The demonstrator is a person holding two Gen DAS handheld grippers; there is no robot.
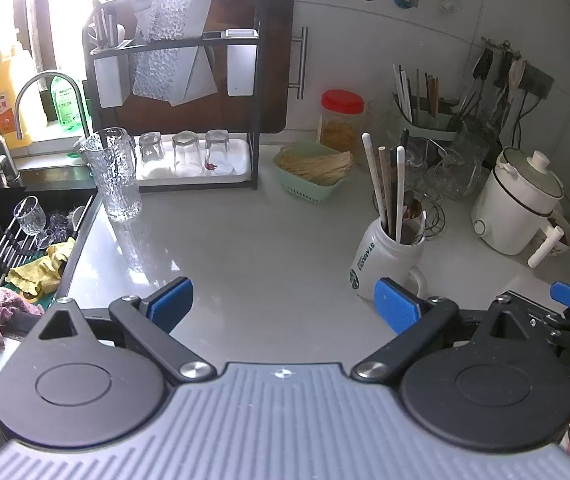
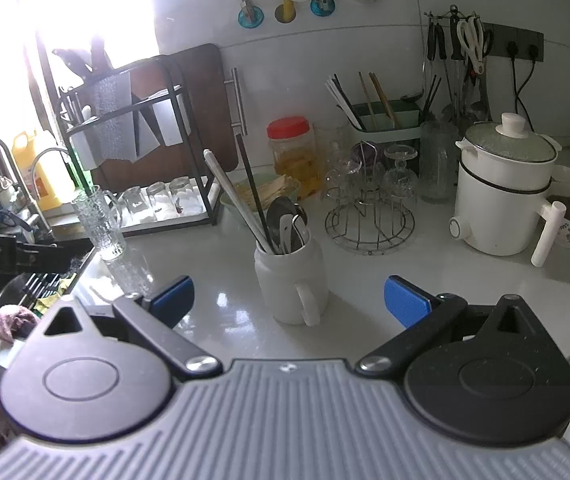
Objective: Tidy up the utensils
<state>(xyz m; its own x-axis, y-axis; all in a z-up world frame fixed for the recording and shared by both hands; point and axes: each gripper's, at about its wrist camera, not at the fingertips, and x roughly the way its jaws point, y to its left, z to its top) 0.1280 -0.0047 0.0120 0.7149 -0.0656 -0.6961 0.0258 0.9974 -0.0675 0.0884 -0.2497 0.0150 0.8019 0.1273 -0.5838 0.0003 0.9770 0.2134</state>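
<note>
White tiled wall (image 2: 365,40), pale countertop (image 1: 253,240) — window (image 1: 69,8) blown out w/ daylight.
</note>
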